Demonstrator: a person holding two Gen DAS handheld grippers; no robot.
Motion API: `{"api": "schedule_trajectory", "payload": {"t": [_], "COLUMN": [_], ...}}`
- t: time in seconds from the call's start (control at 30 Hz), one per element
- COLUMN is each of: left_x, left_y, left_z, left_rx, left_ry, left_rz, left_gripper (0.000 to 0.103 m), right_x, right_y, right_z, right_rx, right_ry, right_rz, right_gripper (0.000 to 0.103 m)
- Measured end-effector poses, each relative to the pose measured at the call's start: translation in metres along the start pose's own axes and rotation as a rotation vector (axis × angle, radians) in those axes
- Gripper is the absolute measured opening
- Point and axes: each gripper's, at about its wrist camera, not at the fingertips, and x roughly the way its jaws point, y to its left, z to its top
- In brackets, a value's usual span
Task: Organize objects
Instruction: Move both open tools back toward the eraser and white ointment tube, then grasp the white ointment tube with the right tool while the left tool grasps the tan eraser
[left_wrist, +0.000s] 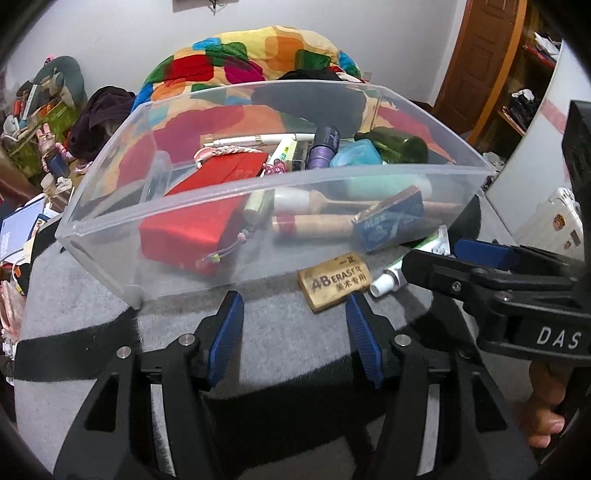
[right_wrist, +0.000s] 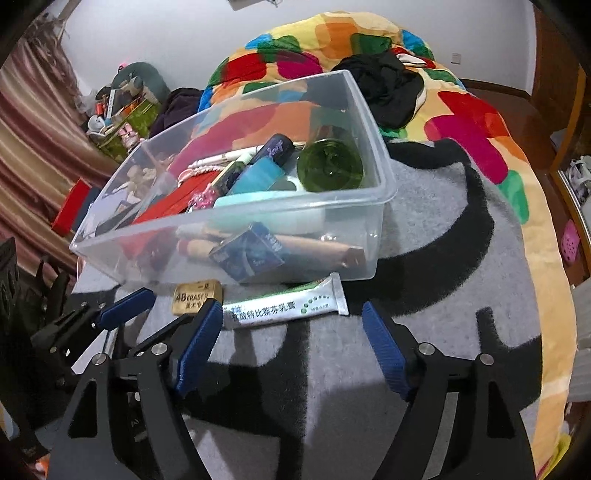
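Left wrist view had the left gripper (left_wrist: 295, 328) spread wide, empty, hovering low over the grey-and-black blanket (left_wrist: 288, 339); tan 4B eraser (left_wrist: 335, 281) lay just ahead of its right fingertip, touching nothing of the gripper; white ointment tube (left_wrist: 397, 271) lay right of the eraser, cap end toward the camera; clear plastic bin (left_wrist: 258, 184) sat right behind both, near wall almost touching the eraser; inside the bin were a red pouch (left_wrist: 192, 225), wooden roller (left_wrist: 317, 223), blue box (left_wrist: 391, 219), purple cap (left_wrist: 324, 147), teal case (left_wrist: 356, 155), green bottle (left_wrist: 400, 146). Right gripper (left_wrist: 436, 262) entered that view from the right, blue pads near the tube; its opening unclear there.

Right wrist view showed the right gripper (right_wrist: 291, 343) wide apart, empty; tube (right_wrist: 291, 301) lay between and just beyond its fingertips, flat on the blanket (right_wrist: 424, 295); eraser (right_wrist: 197, 297) just left of it; left gripper (right_wrist: 122, 306) visible at far left; bin (right_wrist: 376, 206) behind; colourful quilt (right_wrist: 480, 122) bunched beyond, black cloth (right_wrist: 388, 88) on it.
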Motion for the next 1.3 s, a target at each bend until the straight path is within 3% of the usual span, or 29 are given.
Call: {"api": "schedule_trajectory", "payload": {"t": [0.33,0.53,0.63,0.83,1.03,1.13,1.3], "left_x": [0.010,0.010,0.008,-0.004,-0.016,-0.018,-0.019], "left_y": [-0.021,-0.036,-0.038,-0.030,-0.009,0.002,0.009], "left_z": [0.007,0.004,0.001,-0.010,-0.014,-0.015,-0.014], "left_rx": [0.030,0.071,0.089,0.090,0.044,0.014,-0.008], "left_ry": [0.003,0.007,0.008,-0.003,-0.032,-0.030,-0.027], "left_rz": [0.027,0.005,-0.002,-0.034,-0.001,0.005,0.000], "left_gripper": [0.065,0.069,0.070,0.070,0.070,0.070,0.070], "right_x": [-0.008,0.000,-0.004,-0.018,-0.028,-0.022,-0.003], "right_y": [-0.018,-0.013,-0.006,-0.015,-0.020,-0.007,0.020], "right_z": [0.002,0.002,-0.003,-0.015,-0.012,-0.003,0.001], "right_rx": [-0.057,-0.118,-0.163,-0.200,-0.252,-0.341,-0.503], "right_ry": [-0.022,0.003,-0.002,0.049,-0.006,-0.017,0.023], "right_rz": [-0.052,0.026,0.049,0.197,0.086,0.028,-0.001], "right_gripper": [0.075,0.075,0.067,0.061,0.061,0.060,0.045]}}
